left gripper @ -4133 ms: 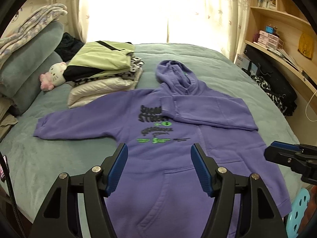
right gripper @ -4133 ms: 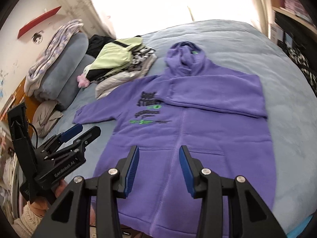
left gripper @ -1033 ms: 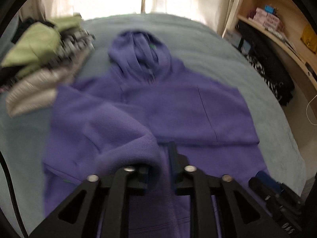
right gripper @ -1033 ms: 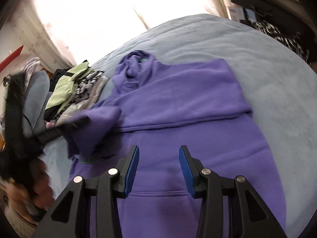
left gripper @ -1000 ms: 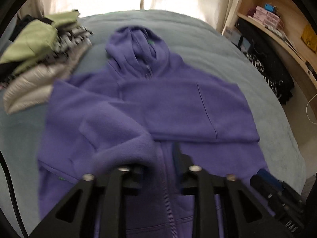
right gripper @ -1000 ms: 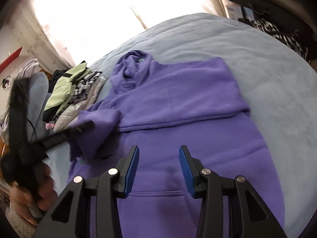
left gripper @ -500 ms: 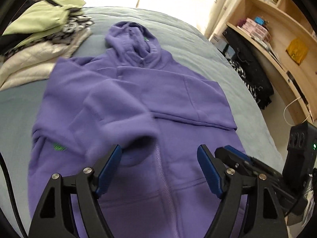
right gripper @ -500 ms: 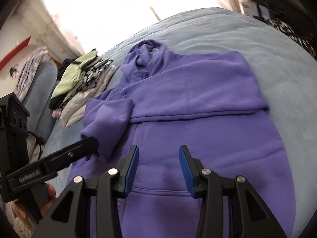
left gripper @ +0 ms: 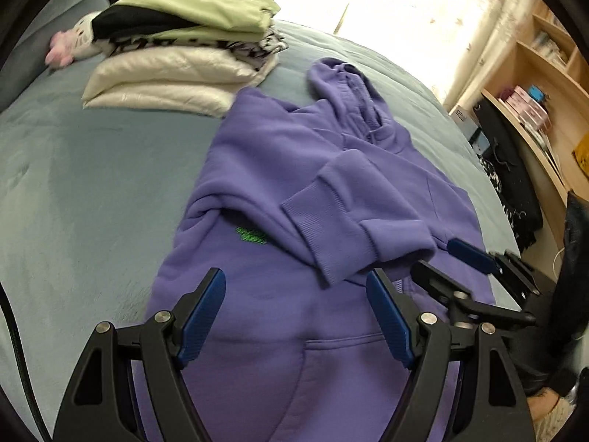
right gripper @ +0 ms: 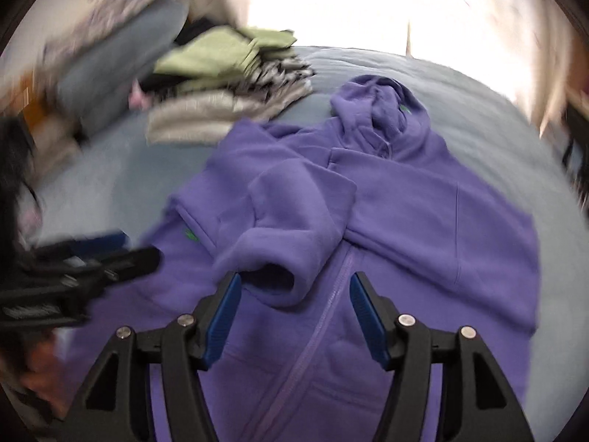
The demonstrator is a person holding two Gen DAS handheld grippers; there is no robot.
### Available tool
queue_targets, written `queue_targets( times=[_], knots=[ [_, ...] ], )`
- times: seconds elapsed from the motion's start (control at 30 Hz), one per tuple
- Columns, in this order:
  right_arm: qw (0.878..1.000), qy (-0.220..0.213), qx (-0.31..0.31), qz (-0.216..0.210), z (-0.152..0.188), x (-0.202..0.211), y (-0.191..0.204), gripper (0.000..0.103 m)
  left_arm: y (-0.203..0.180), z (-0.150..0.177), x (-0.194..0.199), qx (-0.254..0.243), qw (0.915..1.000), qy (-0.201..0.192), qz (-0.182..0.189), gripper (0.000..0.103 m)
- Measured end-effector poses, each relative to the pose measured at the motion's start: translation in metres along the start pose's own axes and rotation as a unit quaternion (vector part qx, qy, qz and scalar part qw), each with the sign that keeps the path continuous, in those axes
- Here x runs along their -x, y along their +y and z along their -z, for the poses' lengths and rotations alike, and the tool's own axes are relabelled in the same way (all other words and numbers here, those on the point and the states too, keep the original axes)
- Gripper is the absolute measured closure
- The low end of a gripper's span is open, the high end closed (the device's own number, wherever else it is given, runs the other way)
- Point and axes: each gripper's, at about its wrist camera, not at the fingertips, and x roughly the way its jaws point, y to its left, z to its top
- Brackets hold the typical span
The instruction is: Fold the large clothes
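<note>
A purple zip hoodie (left gripper: 279, 287) lies front up on the grey-blue bed (left gripper: 81, 184). Both sleeves are folded in across the chest, and the left sleeve's cuff (left gripper: 331, 235) lies on top near the zipper. The hoodie shows in the right wrist view (right gripper: 423, 221) with that cuff (right gripper: 272, 272) open toward me. My left gripper (left gripper: 296, 313) is open and empty above the hoodie's lower left front. My right gripper (right gripper: 294, 313) is open and empty above the zipper; it also shows in the left wrist view (left gripper: 460, 272).
A stack of folded clothes (left gripper: 184, 48), green on top, sits on the bed beyond the hoodie's left shoulder, with a small plush toy (left gripper: 66, 44) beside it. Wooden shelves (left gripper: 545, 84) and dark bags (left gripper: 515, 169) stand along the bed's right side. Pillows (right gripper: 121, 62) lie at the far left.
My left gripper carried the left sleeve across the chest, opened and let it go, then drew back toward the hem. My right gripper stayed open and shifted left.
</note>
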Motion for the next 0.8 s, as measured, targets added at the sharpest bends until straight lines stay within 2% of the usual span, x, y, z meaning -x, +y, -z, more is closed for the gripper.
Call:
queue_targets(
  times=[0.07,0.13,0.23,0.3,0.33,0.4,0.43,0.47,0.53,0.6,0.67,0.7,0.73,0.77,0.8],
  knots=[
    [0.998,0.004,0.052,0.04,-0.003,-0.01,0.015,0.042,0.006,0.001,-0.001,0.005,1.0,-0.001,0.0,0.026],
    [0.99,0.008,0.109,0.085,-0.006,-0.022,0.03,0.042,0.012,0.003,0.0,0.007,1.0,-0.004,-0.002,0.026],
    [0.97,0.011,0.197,0.143,-0.008,-0.042,0.054,0.042,0.018,0.004,-0.002,0.016,0.9999,-0.005,-0.001,0.026],
    [0.949,0.015,0.256,0.182,-0.006,-0.059,0.068,0.042,0.023,0.005,-0.003,0.019,0.9997,-0.003,-0.014,0.027],
    [0.946,0.016,0.266,0.186,-0.007,-0.064,0.071,0.044,0.024,0.005,-0.003,0.022,0.9997,-0.004,-0.012,0.027],
    [0.94,0.022,0.28,0.195,-0.008,-0.074,0.071,0.055,0.029,0.005,-0.001,0.032,0.9995,-0.004,-0.006,0.027],
    [0.939,0.025,0.282,0.195,-0.01,-0.077,0.07,0.067,0.031,0.005,0.0,0.035,0.9994,-0.006,-0.007,0.027],
    [0.944,0.025,0.273,0.183,-0.014,-0.076,0.068,0.078,0.033,0.005,0.001,0.036,0.9993,-0.009,-0.009,0.027],
    [0.964,0.003,0.218,0.149,-0.031,-0.061,0.054,0.086,0.035,0.004,0.004,0.037,0.9991,-0.016,-0.01,0.027],
    [0.982,-0.037,0.142,0.118,-0.05,-0.037,0.033,0.089,0.037,0.003,0.006,0.039,0.999,-0.019,-0.008,0.027],
    [0.992,-0.087,0.042,0.08,-0.067,-0.01,0.0,0.089,0.036,0.003,0.006,0.039,0.999,-0.019,-0.005,0.027],
    [0.992,-0.112,-0.02,0.054,-0.071,0.003,-0.023,0.089,0.035,0.004,0.006,0.039,0.9991,-0.019,-0.004,0.027],
    [0.987,-0.128,-0.093,0.025,-0.071,0.013,-0.05,0.089,0.034,0.004,0.006,0.037,0.9991,-0.018,-0.002,0.027],
    [0.976,-0.127,-0.178,-0.003,-0.064,0.015,-0.083,0.082,0.033,0.006,0.006,0.035,0.9992,-0.018,-0.002,0.027],
    [0.967,-0.116,-0.225,-0.017,-0.057,0.011,-0.102,0.075,0.032,0.007,0.006,0.034,0.9993,-0.016,-0.002,0.027]
  ],
)
